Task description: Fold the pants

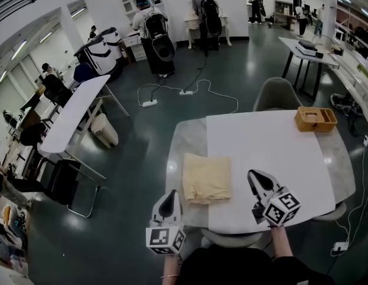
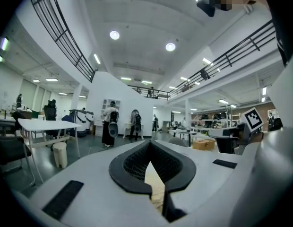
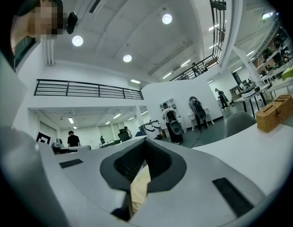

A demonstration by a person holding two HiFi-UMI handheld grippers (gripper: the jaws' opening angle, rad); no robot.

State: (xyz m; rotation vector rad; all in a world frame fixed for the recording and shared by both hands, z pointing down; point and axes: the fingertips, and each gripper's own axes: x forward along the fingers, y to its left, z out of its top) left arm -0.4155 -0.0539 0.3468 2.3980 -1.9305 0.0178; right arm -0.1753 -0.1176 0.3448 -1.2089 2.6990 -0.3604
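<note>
The tan pants [image 1: 206, 179] lie folded into a flat square on the near left part of the white table [image 1: 264, 147]. My left gripper [image 1: 170, 195] hangs off the table's near left corner, just beside the pants and apart from them, jaws shut and empty. Right of the pants, my right gripper [image 1: 254, 175] hovers over the table's front edge, also shut on nothing. In the left gripper view the gripper [image 2: 150, 144] points level, with tan cloth [image 2: 153, 179] showing through the slit below the tips. The right gripper view shows its gripper [image 3: 145, 142] likewise, pants [image 3: 139, 186] behind.
A wicker basket [image 1: 315, 119] stands at the table's far right corner, also as the basket [image 3: 274, 112]. A grey chair [image 1: 278, 94] sits behind the table. A long white folding table [image 1: 74, 113] stands to the left. People stand far back.
</note>
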